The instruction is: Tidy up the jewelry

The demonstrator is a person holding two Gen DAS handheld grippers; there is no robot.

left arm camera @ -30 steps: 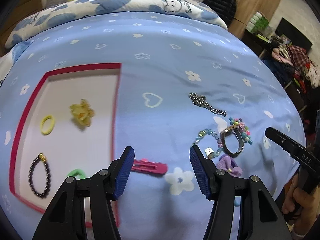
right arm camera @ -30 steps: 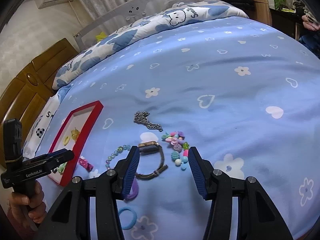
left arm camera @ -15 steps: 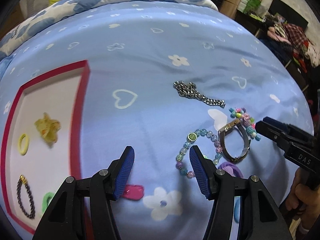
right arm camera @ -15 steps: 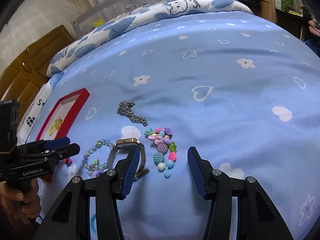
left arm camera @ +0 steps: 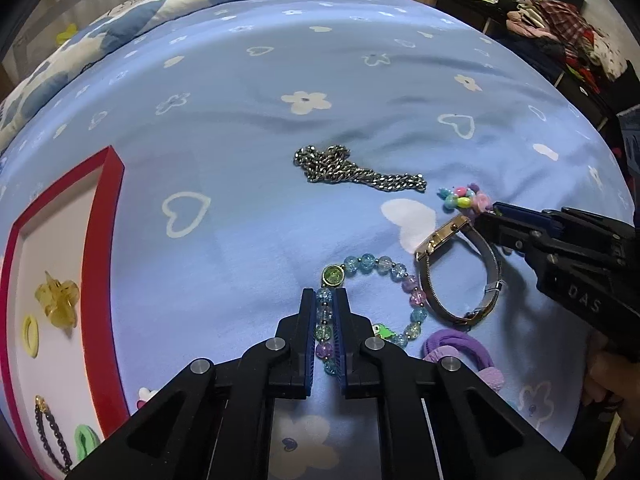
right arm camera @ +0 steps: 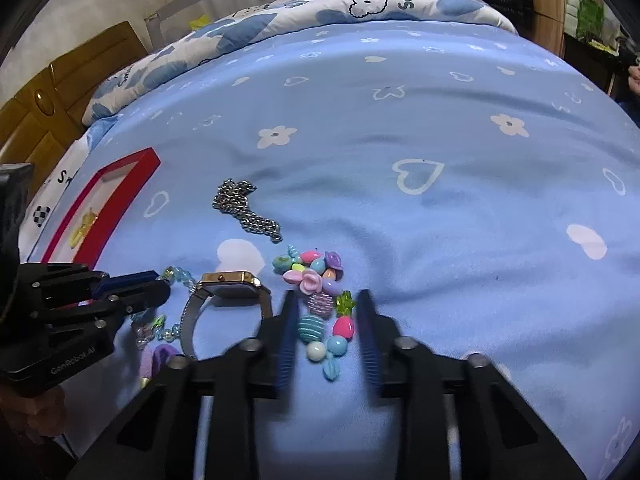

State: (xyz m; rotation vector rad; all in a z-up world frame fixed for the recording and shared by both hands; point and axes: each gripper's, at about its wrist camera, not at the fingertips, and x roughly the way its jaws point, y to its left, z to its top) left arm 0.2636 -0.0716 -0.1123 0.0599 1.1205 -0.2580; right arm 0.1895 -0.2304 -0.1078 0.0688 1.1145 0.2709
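**A:** While both wrist views are sharp enough: the left gripper (left arm camera: 325, 300) has its blue pads pinched onto the pale blue-and-lilac glass bead bracelet (left arm camera: 370, 308), low centre of the left view. Bracelet lies on the blue bedsheet with white hearts and flowers (left arm camera: 248, 128), one side of the loop running between the fingers.

**B:** Right gripper?

**A:** The right gripper (right arm camera: 326, 308) has its jaws apart, straddling the lower part of the chunky pastel plastic bead bracelet (right arm camera: 320, 300), centre of the right view. No contact visible; fingers are blurred.

**B:** Other pieces?

**A:** A gold-cased watch with a grey mesh strap (left arm camera: 452, 272) sits just right of the glass beads, touching them. A silver curb chain (left arm camera: 352, 172) is bunched above, apart from both. A purple fabric hair tie (left arm camera: 464, 350) is lower right.

**B:** Tray?

**A:** The red-framed white tray (left arm camera: 102, 248) is at the left edge, holding a yellow claw clip (left arm camera: 58, 300), a yellow ring band (left arm camera: 30, 334), a dark bead bracelet (left arm camera: 50, 436) and a green band (left arm camera: 86, 440).
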